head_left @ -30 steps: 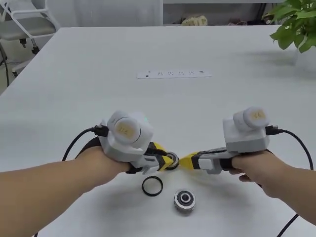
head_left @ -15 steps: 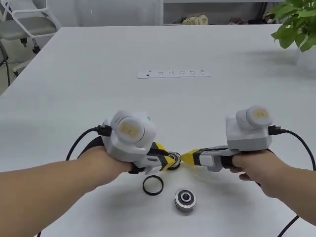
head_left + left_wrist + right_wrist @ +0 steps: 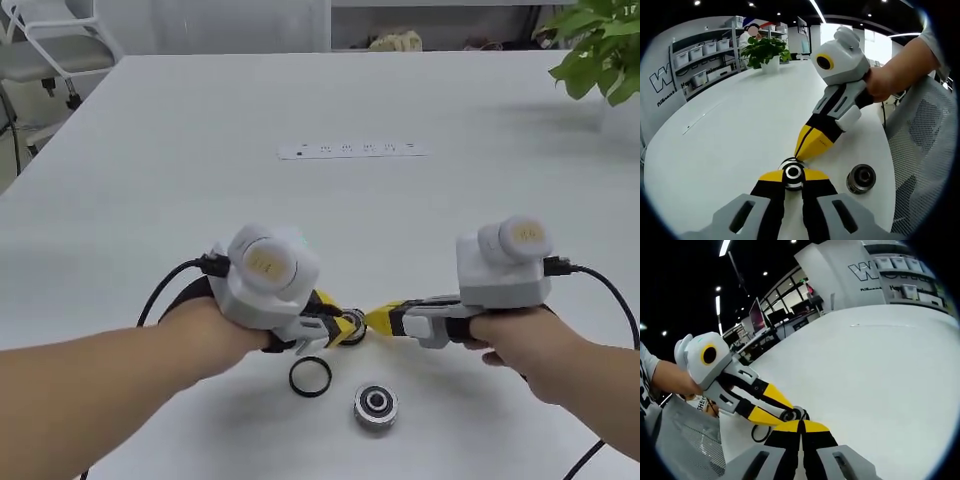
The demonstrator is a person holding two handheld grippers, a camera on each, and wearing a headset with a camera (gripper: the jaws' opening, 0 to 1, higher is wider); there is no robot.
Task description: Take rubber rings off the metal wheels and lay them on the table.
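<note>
My left gripper (image 3: 343, 325) is shut on a small metal wheel (image 3: 352, 328) held just above the white table (image 3: 300, 220). In the left gripper view the wheel (image 3: 793, 172) sits between my yellow jaws, its black rubber ring (image 3: 790, 161) around it. My right gripper (image 3: 372, 320) comes in from the right with its jaws together, pinching that ring at the wheel's edge (image 3: 799, 153). In the right gripper view the tips (image 3: 800, 422) meet the wheel (image 3: 793, 414). A loose rubber ring (image 3: 310, 376) lies on the table beside a bare metal wheel (image 3: 375, 404).
A white power strip (image 3: 352, 150) lies across the middle of the table. A potted plant (image 3: 598, 50) stands at the far right corner and an office chair (image 3: 45, 45) at the far left. Black cables trail from both grippers.
Both grippers stay joined at the held wheel and have drifted very slightly right and down. The loose ring and bare wheel lie where they were.
</note>
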